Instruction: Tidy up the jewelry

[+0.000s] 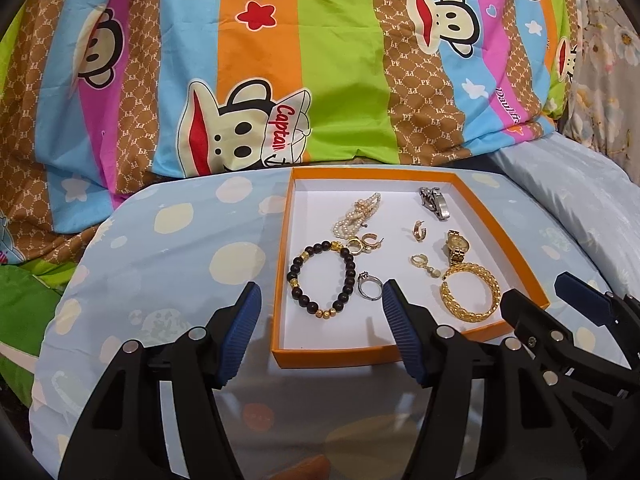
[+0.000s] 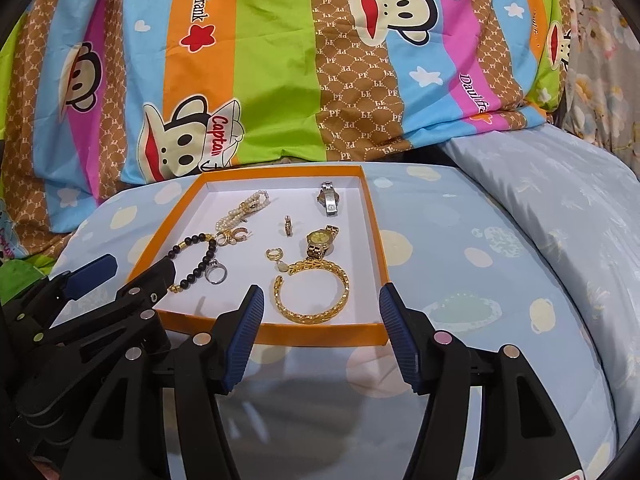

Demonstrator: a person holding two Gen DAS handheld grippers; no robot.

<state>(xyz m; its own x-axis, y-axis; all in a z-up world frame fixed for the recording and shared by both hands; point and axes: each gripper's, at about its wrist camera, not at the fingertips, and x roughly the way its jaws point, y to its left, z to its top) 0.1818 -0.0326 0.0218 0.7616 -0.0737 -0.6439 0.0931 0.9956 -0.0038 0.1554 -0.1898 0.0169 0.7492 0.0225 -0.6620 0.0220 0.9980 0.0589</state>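
Note:
An orange box lid with a white floor [image 1: 304, 354] [image 2: 320, 338] lies on a blue dotted cushion. In it lie a black bead bracelet [image 1: 322, 278] [image 2: 196, 264], a silver ring [image 1: 368, 286] [image 2: 216, 272], a gold bangle [image 1: 470, 294] [image 2: 312, 294], a gold watch [image 1: 455, 245] [image 2: 320, 242], a silver watch [image 1: 434, 200] [image 2: 329, 198], a pearl strand [image 1: 358, 212] [image 2: 244, 210] and several gold earrings [image 1: 420, 232] [image 2: 276, 255]. My left gripper [image 1: 322, 320] is open above the lid's front left. My right gripper [image 2: 322, 320] is open above the front right. Both hold nothing.
A striped cartoon-monkey quilt [image 1: 320, 60] [image 2: 320, 60] is piled behind the cushion [image 1: 160, 260] [image 2: 480, 260]. A pale blue pillow [image 1: 580, 200] [image 2: 560, 200] lies at the right. The other gripper shows at the side of each view.

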